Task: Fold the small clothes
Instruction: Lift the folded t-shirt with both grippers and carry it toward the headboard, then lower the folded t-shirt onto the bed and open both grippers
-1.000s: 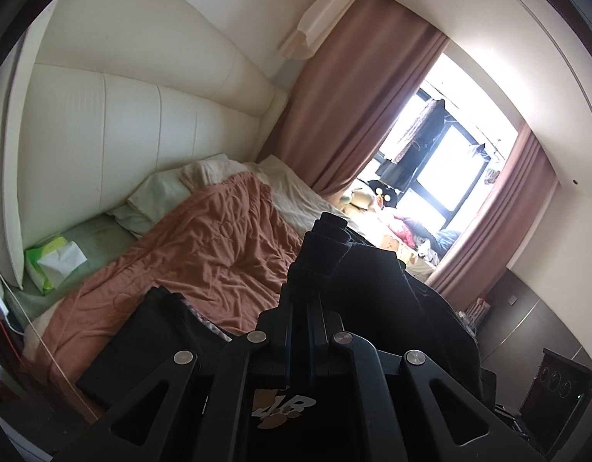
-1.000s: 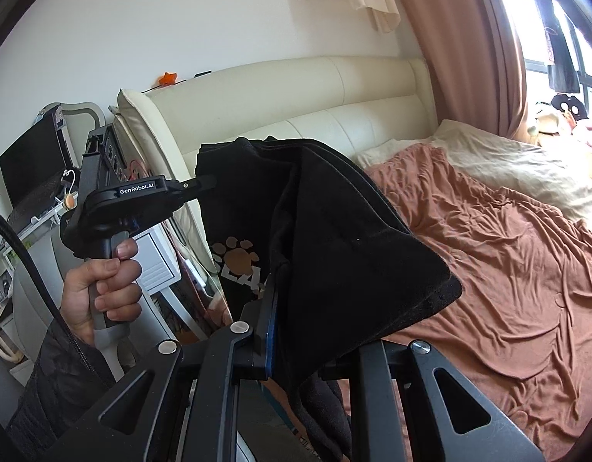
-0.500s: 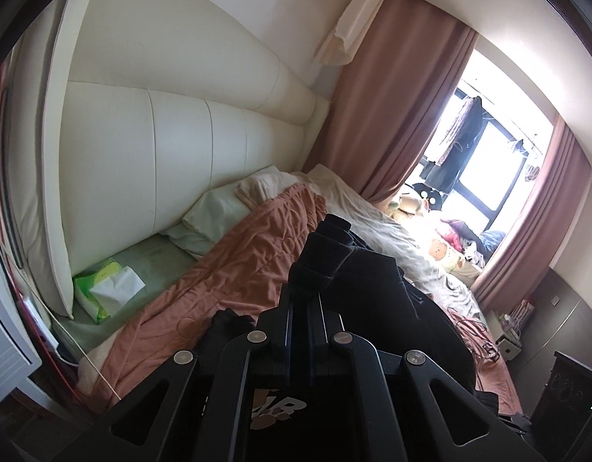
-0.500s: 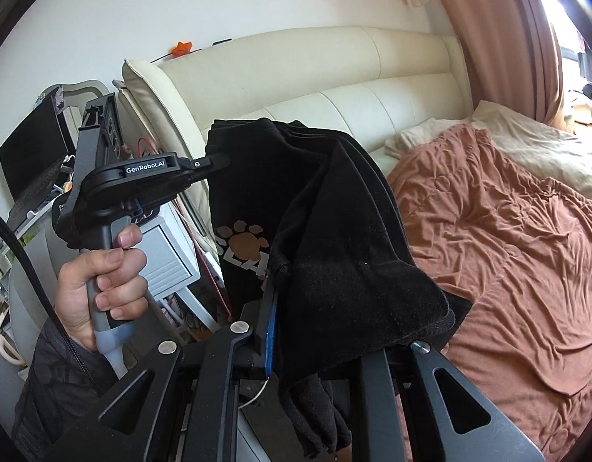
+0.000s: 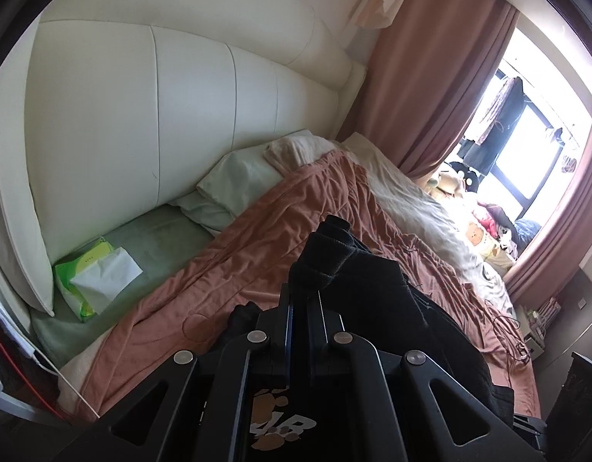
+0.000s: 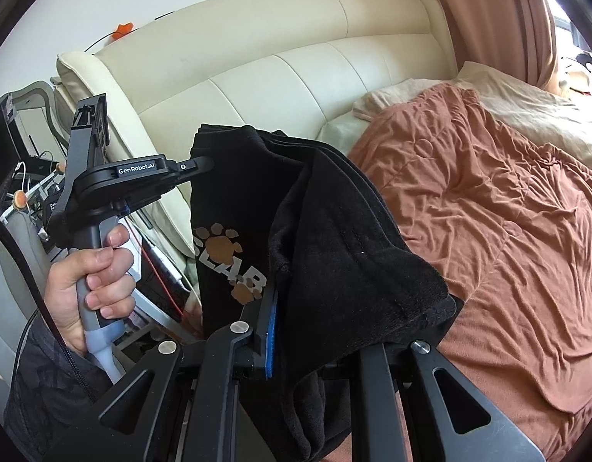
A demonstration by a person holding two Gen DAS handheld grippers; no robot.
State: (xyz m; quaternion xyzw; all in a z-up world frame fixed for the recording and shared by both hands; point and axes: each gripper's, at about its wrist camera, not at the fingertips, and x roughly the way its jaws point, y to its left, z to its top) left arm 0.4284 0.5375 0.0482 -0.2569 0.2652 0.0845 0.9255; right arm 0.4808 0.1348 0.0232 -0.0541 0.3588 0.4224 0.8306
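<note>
Both grippers are clamped on the black t-shirt [image 6: 334, 238], which hangs in the air above the near edge of the bed, not touching the rust-coloured duvet [image 6: 507, 211]

Left gripper [image 6: 203, 164]: fingers pinched together on the shirt's upper edge, held high so the paw-print logo [image 6: 223, 246] side hangs down flat. Left hand [image 6: 92, 273] wrapped round the handle

Right gripper [image 6: 273, 308]: jaws closed on a bunch of fabric further along, with several layers draped over the fingers. Looks like the shirt is doubled over itself here; exact layer count is hard to read because the fabric is all black

Left wrist view confirms the pinch: fingers [image 5: 296, 308] together with a cuff or hem bunched at the tips

Reason for the two-point hold, as I read it: stretch the top edge between the grippers so gravity straightens the panel, then lower onto the duvet for the crease

Tissue pack [image 5: 92, 273] sits by the headboard [image 5: 180, 96] on the green sheet, well apart from the landing area

Risk: draped layers slipping off the right fingers when lowered
</note>
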